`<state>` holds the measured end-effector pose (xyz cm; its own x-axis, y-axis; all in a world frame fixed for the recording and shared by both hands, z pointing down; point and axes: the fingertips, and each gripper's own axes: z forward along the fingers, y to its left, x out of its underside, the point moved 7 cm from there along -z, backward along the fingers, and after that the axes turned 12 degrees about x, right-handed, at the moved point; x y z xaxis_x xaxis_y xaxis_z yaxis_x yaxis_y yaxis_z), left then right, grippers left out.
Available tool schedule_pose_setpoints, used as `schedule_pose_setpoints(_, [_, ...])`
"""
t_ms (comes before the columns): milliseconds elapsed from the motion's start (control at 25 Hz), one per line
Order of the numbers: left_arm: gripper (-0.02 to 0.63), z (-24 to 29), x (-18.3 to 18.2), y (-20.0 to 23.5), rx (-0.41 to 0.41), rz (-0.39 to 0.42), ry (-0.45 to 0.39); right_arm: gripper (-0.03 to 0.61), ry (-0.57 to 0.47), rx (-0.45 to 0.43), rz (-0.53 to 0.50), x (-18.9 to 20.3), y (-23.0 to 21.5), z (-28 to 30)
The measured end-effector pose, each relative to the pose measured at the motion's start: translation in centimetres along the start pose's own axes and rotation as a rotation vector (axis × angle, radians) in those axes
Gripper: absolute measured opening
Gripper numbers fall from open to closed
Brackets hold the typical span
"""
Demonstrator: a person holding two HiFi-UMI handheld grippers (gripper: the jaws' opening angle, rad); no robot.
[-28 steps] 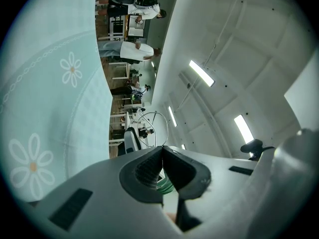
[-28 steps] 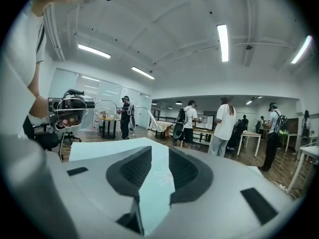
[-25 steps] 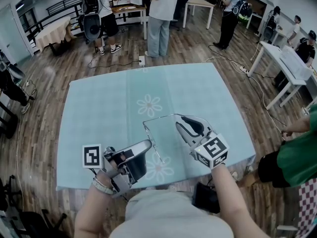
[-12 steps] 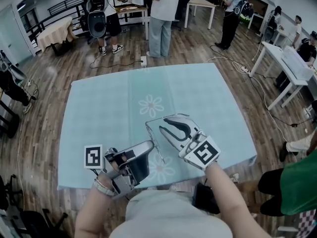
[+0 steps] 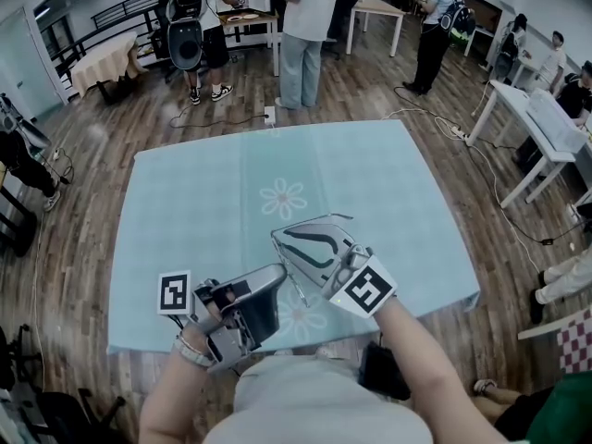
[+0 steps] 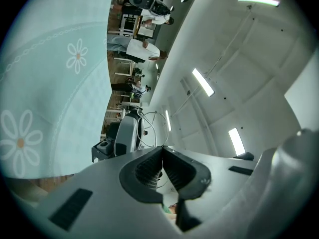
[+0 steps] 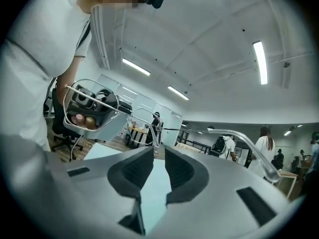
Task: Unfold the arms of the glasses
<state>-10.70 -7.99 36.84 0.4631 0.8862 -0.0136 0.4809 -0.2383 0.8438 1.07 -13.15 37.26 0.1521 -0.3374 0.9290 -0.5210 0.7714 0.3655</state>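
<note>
Head view: the left tool (image 5: 277,271) pinches the wire-rimmed glasses (image 5: 296,287) over the teal flowered bench (image 5: 194,202). The right tool (image 5: 285,237) meets them from the right. Each tool carries a black-and-white marker cube (image 5: 172,292). People (image 5: 301,35) stand beyond.
Left gripper view: jaws pressed on the rim.
Right gripper view: jaws narrowly apart and closing, frame at their tips.
</note>
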Motion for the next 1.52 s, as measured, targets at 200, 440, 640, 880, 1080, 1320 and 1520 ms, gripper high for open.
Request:
schedule_pose_setpoints(200, [0.009,0.2,0.3,0.1,0.007,-0.030,-0.009,0.073,-0.010,-0.010,-0.027,-0.2,0.3,0.4])
schedule_pose_setpoints(440, [0.009,0.3,0.3,0.4,0.011,-0.044,-0.008,0.061,0.004,-0.006,-0.127,-0.1,0.3,0.9])
schedule_pose_setpoints(640, [0.009,0.1,0.3,0.3,0.008,-0.053,-0.011,0.047,0.011,-0.016,-0.259,-0.6,1.1,1.3])
schedule_pose_setpoints(880, [0.009,-0.1,0.0,0.1,0.006,-0.050,-0.019,0.026,0.024,-0.028,-0.289,-0.5,1.2,1.5])
schedule_pose_setpoints(1080, [0.009,0.0,-0.1,-0.1,0.006,-0.047,-0.022,0.026,0.032,-0.020,-0.280,-0.5,0.8,1.3])
schedule_pose_setpoints(1320, [0.009,0.0,-0.2,-0.3,0.005,-0.038,-0.024,0.026,0.043,0.007,-0.257,-0.4,-0.1,0.7])
schedule_pose_setpoints(1520, [0.009,0.1,-0.2,-0.4,0.000,-0.031,-0.017,0.026,0.048,0.047,-0.219,-0.4,-0.7,0.0])
